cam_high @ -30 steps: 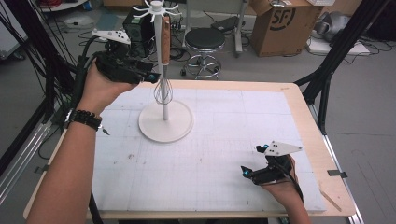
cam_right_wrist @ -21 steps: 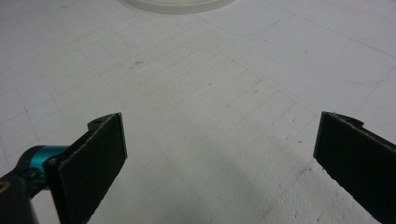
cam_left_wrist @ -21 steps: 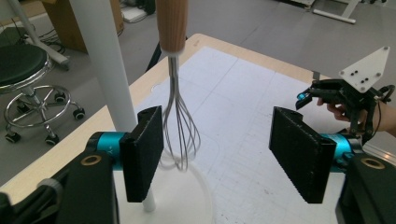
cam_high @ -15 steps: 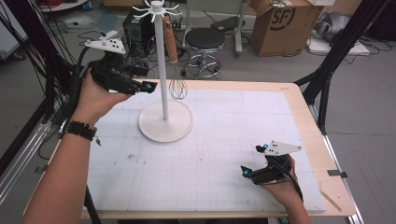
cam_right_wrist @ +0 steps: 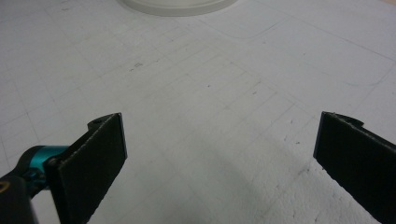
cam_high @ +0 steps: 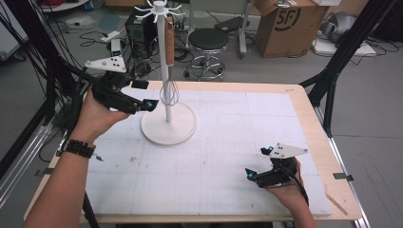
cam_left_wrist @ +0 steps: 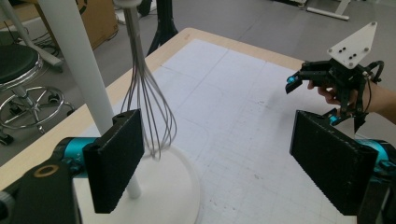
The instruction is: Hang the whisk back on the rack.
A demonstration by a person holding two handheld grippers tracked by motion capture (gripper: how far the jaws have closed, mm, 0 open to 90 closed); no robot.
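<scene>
Hovering level beside the one wood-handled wire whisk (cam_high: 168, 90) on the single white hook stand (cam_high: 167, 124), left tool (cam_high: 142, 105) just spreading, nothing between; right tool (cam_high: 259, 164) rests spread on the table (cam_high: 304, 107).

White stand (cam_high: 167, 121) with hanging whisk (cam_high: 169, 92) blocks the far-left mat; the left gripper (cam_high: 142, 104) sits just left of it. Centre and right mat (cam_high: 237, 137) lie open.

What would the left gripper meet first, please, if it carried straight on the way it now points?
Probably the whisk hanging on the white stand: in the left gripper view its wires sit just beyond the left gripper, near one pad. The jaws have just been opening, nothing between them. Depth is unclear; it might pass beside the whisk.
</scene>
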